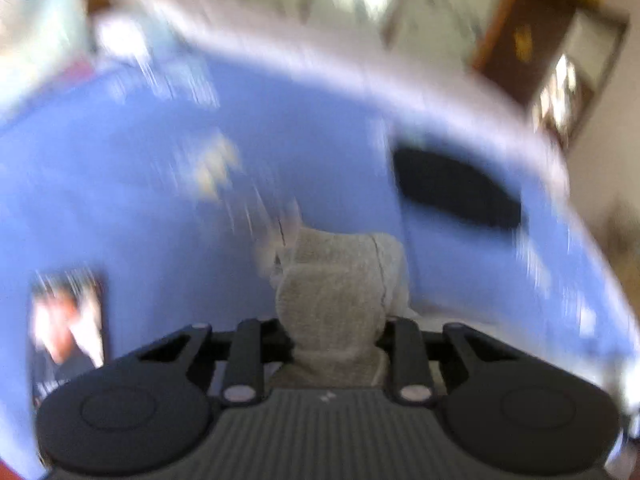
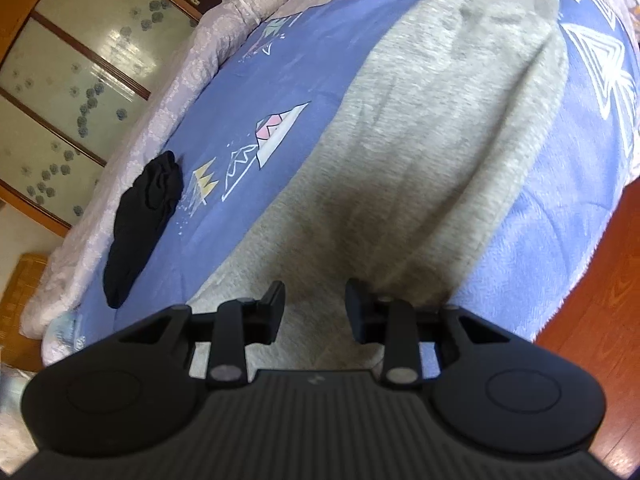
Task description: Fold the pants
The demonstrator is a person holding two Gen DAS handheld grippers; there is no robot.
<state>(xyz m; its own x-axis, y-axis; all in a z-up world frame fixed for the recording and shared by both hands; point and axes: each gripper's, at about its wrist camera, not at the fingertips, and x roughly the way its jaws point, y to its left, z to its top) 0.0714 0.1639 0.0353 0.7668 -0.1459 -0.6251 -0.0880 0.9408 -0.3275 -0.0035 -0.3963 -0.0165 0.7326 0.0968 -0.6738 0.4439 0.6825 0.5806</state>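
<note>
My left gripper (image 1: 334, 328) has its fingers clamped on a bunched fold of the grey pants (image 2: 420, 140). My right gripper (image 2: 315, 312) hangs with fingers apart just above the fabric, gripping nothing. The pants lie spread on the blue bed (image 2: 288, 64), near a black garment (image 2: 140, 216). They look soft, limp and light, so I judge edges and corners the best holds.

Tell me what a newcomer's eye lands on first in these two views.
The grey pants dominate the right view, spread along the blue sheet of the bed, with the open right claw just above their near end. In the blurred left view, the left claw is bunching grey fabric between its fingers. A black garment lies apart near the bed's edge.
</note>
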